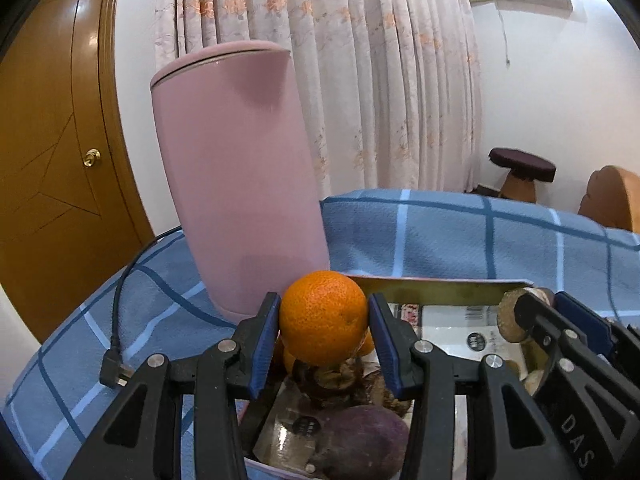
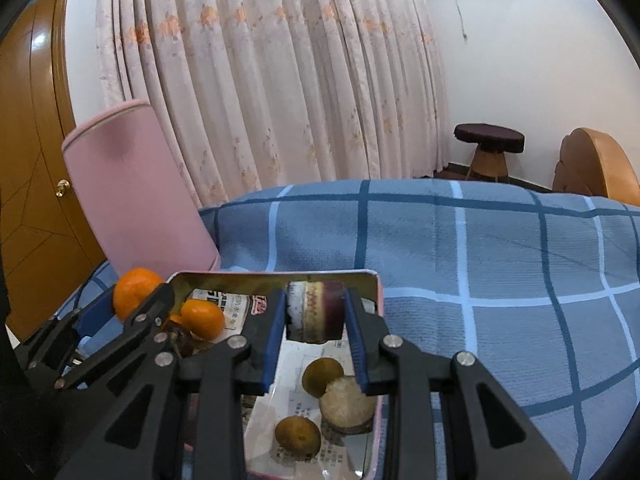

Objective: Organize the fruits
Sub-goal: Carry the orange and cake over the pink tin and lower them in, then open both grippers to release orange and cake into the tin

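1. While the pink kettle (image 1: 240, 176) stands at the far left on the blue checked cloth (image 1: 460, 236), a black cable with its plug (image 1: 114, 368) lies on the cloth beside it.
2. Just right of the kettle, the left claw (image 1: 323, 320) pinches an orange (image 1: 323, 316) between its blue pads (image 1: 266, 344), holding it above the left end of the tray (image 1: 440, 286).
3. Under that orange sit a second, smaller orange (image 2: 203, 318), some brown dried pieces (image 1: 340, 384) and a dull purple fruit (image 1: 362, 440), all inside the tray on printed paper.
4. Seen from the right wrist, the left claw and its orange sit at the tray's near-left corner, with the kettle just behind.
5. Further right, the right claw (image 2: 316, 314) grips a cut fruit piece (image 2: 316, 312), purple-skinned with a white face, its pads pressed on both sides; the piece hangs over the far right part of the tray.
6. Below that claw lie two brown round fruits (image 2: 322, 376) (image 2: 298, 434) and a cut half (image 2: 347, 404) with a pale face, touching the nearer brown one and close to the tray's right wall.
7. Right of the tray the cloth is bare, and beyond it stand a dark stool (image 2: 489, 140) and a wooden chair back (image 2: 596, 164) before the curtain (image 2: 280, 80).
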Tool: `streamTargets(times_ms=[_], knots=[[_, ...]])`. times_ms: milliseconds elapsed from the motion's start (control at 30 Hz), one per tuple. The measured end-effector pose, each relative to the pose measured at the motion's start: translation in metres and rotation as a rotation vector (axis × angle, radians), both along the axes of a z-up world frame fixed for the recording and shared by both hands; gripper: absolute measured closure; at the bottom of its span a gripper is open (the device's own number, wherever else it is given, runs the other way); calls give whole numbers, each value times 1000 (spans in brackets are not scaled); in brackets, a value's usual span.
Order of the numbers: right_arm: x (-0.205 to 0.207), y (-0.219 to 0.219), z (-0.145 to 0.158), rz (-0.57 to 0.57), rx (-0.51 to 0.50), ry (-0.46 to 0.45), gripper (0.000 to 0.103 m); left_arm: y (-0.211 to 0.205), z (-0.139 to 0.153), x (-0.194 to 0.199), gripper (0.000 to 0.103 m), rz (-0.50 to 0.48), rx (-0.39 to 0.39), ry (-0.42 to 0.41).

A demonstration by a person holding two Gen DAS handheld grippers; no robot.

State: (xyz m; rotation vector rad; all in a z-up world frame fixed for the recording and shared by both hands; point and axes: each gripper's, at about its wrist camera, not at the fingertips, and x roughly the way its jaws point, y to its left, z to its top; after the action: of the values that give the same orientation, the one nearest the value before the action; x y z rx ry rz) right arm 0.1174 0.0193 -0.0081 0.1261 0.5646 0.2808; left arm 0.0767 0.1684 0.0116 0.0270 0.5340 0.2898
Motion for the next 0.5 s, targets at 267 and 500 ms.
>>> streamTargets(times_ms=[267, 500], knots=[[12, 1, -12, 27, 7, 75, 71, -2, -2, 1, 56, -8, 29, -3], [9, -2, -14, 52, 39, 67, 62, -1, -2, 1, 56, -25, 14, -8]])
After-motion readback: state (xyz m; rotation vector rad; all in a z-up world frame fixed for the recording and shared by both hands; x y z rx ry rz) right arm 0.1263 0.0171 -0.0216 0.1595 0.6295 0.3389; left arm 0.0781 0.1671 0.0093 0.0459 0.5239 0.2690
